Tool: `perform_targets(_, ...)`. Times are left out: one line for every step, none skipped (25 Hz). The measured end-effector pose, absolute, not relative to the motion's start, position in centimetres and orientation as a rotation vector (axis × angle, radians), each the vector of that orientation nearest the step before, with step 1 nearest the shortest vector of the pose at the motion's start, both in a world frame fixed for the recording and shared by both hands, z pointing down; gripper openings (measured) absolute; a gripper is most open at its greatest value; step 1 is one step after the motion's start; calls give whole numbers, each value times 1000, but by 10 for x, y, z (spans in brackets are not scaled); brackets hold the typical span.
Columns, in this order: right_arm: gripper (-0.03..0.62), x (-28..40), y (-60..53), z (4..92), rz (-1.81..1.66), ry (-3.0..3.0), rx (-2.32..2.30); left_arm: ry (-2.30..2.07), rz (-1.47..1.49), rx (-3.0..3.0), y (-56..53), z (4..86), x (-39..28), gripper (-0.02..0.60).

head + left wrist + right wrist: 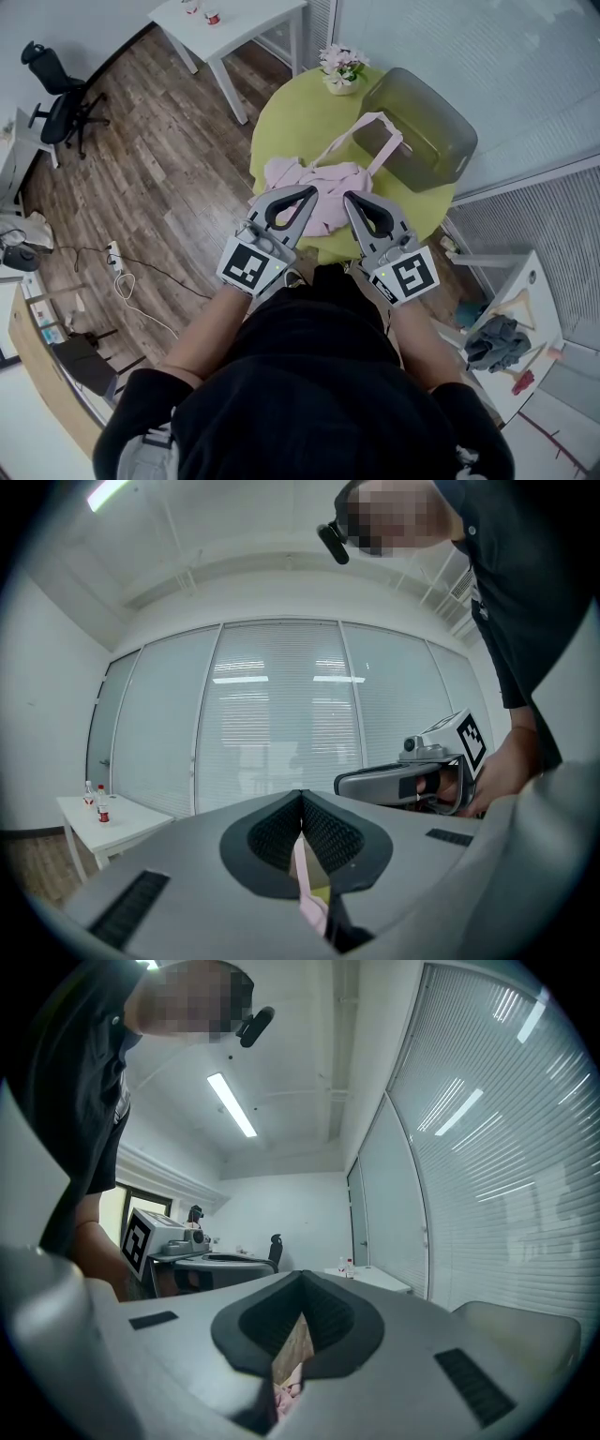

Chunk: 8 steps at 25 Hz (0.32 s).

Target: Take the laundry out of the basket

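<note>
A pink garment (333,183) lies heaped on the round yellow-green table (291,122), and a pink strap (370,131) of it runs up to the rim of the dark translucent basket (417,127) at the table's right. Both grippers hover level over the near table edge, above the garment and side by side. My left gripper (309,192) has its jaws closed tip to tip with nothing held; a sliver of pink cloth (309,907) shows below it. My right gripper (349,199) is likewise shut and empty. The right gripper's body (394,782) appears in the left gripper view.
A pot of pink flowers (342,70) stands at the table's far edge. A white table (230,23) with small bottles is beyond, an office chair (61,94) at far left, and cables on the wood floor. A white stand (497,342) with clothes is at the right.
</note>
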State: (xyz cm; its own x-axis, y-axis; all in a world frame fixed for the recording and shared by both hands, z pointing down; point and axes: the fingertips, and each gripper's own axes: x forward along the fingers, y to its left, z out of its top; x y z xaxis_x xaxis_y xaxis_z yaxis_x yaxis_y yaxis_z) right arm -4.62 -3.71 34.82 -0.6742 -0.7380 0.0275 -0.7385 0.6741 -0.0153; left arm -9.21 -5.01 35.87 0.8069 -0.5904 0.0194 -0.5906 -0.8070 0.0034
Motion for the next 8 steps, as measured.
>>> perform_targets(23,-46,-37,348,39,-2857,1259,-973,26,2978,-50,359,-92,11)
perform_targets(23,-46,-37,348,39,-2857,1259,-973,27,2978,-50,359,-91,11)
perform_targets(23,-46,-37,349,40,-2856,1260,-973,29,2978,-49,359,-91,11)
perform_targets(22,-45,-37,349,41,-2855,1260,-972,30,2978,-49,359,-90,11)
perform_targets(23,-45,-37,349,42,-2855,1261,-972,32,2978,-49,360,-90,11)
perform_targets(23,-44,-37,350,43,-2854,1261,-973,33,2978,-48,361,-89,11)
perform_targets(23,-44,-36,350,44,-2854,1261,-973,35,2977,-48,361,-89,11)
perform_targets(23,-44,-36,350,45,-2854,1261,-974,37,2977,-48,361,-89,11)
